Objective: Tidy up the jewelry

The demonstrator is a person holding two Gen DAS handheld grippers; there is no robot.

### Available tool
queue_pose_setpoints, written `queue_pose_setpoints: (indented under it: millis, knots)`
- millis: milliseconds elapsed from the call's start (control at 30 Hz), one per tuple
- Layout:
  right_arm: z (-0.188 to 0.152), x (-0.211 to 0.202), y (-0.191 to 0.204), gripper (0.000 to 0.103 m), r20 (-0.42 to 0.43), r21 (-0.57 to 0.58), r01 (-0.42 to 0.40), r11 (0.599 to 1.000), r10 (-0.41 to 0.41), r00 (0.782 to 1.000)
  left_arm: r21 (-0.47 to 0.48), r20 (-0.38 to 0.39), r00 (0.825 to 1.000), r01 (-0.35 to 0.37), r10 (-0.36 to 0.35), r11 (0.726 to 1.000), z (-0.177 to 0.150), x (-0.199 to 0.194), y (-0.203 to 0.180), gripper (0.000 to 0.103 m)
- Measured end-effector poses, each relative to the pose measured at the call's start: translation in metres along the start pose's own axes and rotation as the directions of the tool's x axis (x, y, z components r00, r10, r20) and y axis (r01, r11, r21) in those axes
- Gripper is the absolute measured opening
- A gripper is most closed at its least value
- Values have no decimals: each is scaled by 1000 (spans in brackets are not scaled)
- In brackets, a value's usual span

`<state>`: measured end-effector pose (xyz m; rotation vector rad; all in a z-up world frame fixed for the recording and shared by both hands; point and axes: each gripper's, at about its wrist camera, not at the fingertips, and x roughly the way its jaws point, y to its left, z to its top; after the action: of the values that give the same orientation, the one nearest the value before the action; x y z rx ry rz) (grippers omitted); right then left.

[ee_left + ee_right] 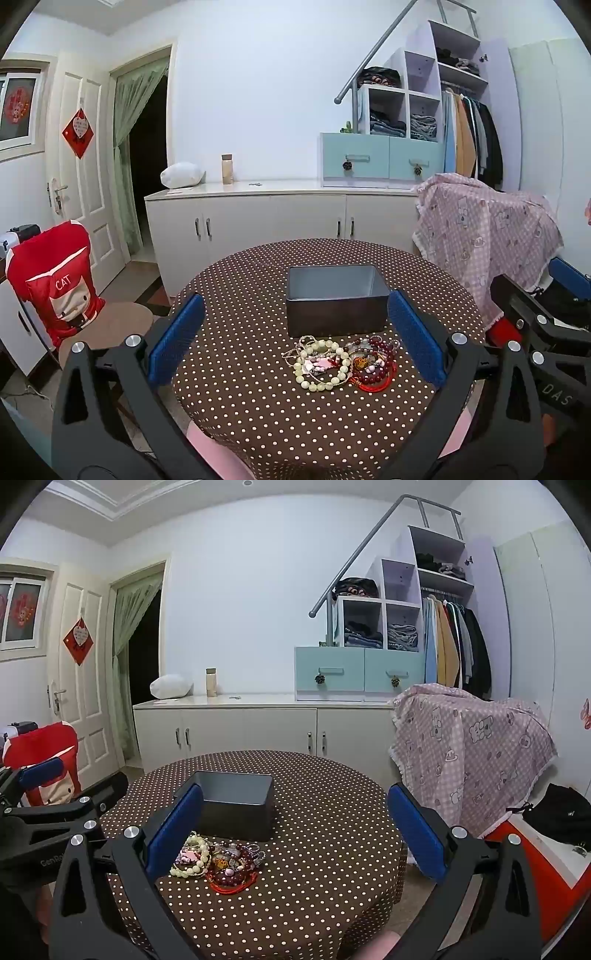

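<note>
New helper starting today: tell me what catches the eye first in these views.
A tangled heap of bead bracelets, pale green and dark red, lies on the round polka-dot table. Just behind it stands an open, empty grey tin box. Blue-padded left gripper and right gripper frame them, wide open.

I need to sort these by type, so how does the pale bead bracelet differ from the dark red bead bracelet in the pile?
The pale bead bracelet has creamy, light green-white beads; the dark red bead bracelet has deep, glossy red ones. The pale one lies on the pile's left side, the red one on its right, by a red cord. Both are strings of round beads, tangled together on the dotted tablecloth in front of the grey box.
</note>
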<state>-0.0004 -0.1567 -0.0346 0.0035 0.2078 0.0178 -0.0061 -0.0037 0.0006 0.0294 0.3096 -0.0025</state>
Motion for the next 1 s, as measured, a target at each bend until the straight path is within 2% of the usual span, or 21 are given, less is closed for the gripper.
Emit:
queue_pose_setpoints:
  millis: [1000]
  knots:
    - [0,0,0,96,-7,-5,-3,1000,3,1000,-3,-10,1000,-8,8,1000,-2,3,5,97]
